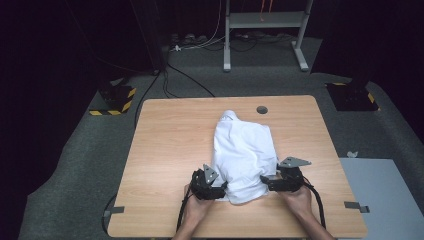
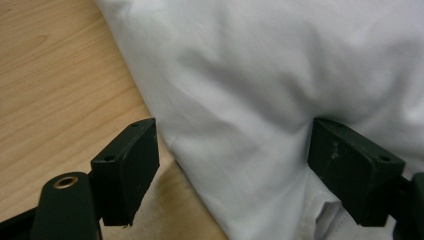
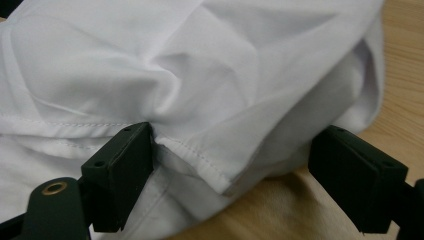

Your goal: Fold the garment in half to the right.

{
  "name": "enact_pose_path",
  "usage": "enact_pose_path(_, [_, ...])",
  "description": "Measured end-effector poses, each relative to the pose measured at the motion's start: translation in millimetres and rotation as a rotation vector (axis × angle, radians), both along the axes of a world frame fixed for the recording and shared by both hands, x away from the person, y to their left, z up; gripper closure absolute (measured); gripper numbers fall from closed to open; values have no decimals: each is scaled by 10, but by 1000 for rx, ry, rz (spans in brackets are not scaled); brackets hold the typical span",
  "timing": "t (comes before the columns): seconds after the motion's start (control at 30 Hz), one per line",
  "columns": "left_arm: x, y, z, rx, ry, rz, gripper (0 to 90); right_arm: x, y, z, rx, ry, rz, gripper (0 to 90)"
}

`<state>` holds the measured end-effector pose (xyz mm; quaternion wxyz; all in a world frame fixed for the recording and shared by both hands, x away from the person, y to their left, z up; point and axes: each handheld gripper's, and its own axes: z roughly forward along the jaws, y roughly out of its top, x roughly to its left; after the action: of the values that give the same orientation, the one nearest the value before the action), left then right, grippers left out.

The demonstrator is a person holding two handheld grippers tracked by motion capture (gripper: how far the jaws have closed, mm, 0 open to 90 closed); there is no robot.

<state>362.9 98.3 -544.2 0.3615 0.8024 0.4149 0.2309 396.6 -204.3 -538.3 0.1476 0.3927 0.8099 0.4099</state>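
Note:
A white folded garment (image 1: 245,155) lies on the wooden table (image 1: 165,150), reaching from the middle toward the near edge. My left gripper (image 1: 222,187) sits at the garment's near left corner. In the left gripper view its jaws stand wide, open (image 2: 232,145), with the cloth (image 2: 260,75) running between them; one pad rests over bare wood, the other against the fabric. My right gripper (image 1: 265,182) is at the near right corner. Its jaws (image 3: 230,150) are open too, straddling a stitched hem of the garment (image 3: 200,65) without pinching it.
A round cable hole (image 1: 261,110) lies in the tabletop beyond the garment. Tape tabs (image 1: 356,205) stick out at the table's near corners. A grey board (image 1: 385,195) lies on the floor to the right. A metal desk frame (image 1: 265,30) stands behind.

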Motion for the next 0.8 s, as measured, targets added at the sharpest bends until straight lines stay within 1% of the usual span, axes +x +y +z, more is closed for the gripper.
enact_pose_path(0.03, [0,0,0,0,0,0,210,0,0,0,0,0,0,177])
enact_pose_path(0.13, [141,38,2,-14,15,31,211,114,84,-32,-4,3,-4,179])
enact_pose_path(0.2, [223,72,0,-34,26,50,214,194,119,-43,-2,3,-11,178])
enact_pose_path(0.23, [251,88,2,-38,29,51,214,228,132,-42,-2,3,-14,178])
enact_pose_path(0.27, [262,101,4,-54,34,49,214,274,146,-39,-3,-2,-18,174])
enact_pose_path(0.4, [217,119,19,-68,28,41,210,286,113,-26,7,-4,-21,161])
enact_pose_path(0.43, [196,133,28,-80,25,38,207,272,87,-13,8,-8,-20,157])
enact_pose_path(0.47, [157,170,53,-102,23,32,200,222,19,24,29,-20,-20,153])
enact_pose_path(0.5, [157,170,53,-102,23,32,195,222,19,24,29,-20,-20,153])
enact_pose_path(0.53, [117,216,86,-126,15,28,192,165,-63,73,41,-31,-21,148])
enact_pose_path(0.6, [83,272,120,-154,6,30,185,115,-158,120,53,-40,-28,142])
enact_pose_path(0.63, [83,272,120,-154,6,30,182,115,-158,120,53,-40,-28,142])
enact_pose_path(0.67, [51,334,155,-171,-2,36,178,75,-259,163,71,-47,-41,141])
enact_pose_path(0.7, [38,364,171,-181,-8,40,173,62,-309,181,80,-50,-46,140])
enact_pose_path(0.77, [12,428,203,-192,-16,54,170,35,-398,215,91,-58,-64,140])
enact_pose_path(0.8, [12,428,203,-192,-16,54,168,35,-398,215,91,-58,-64,140])
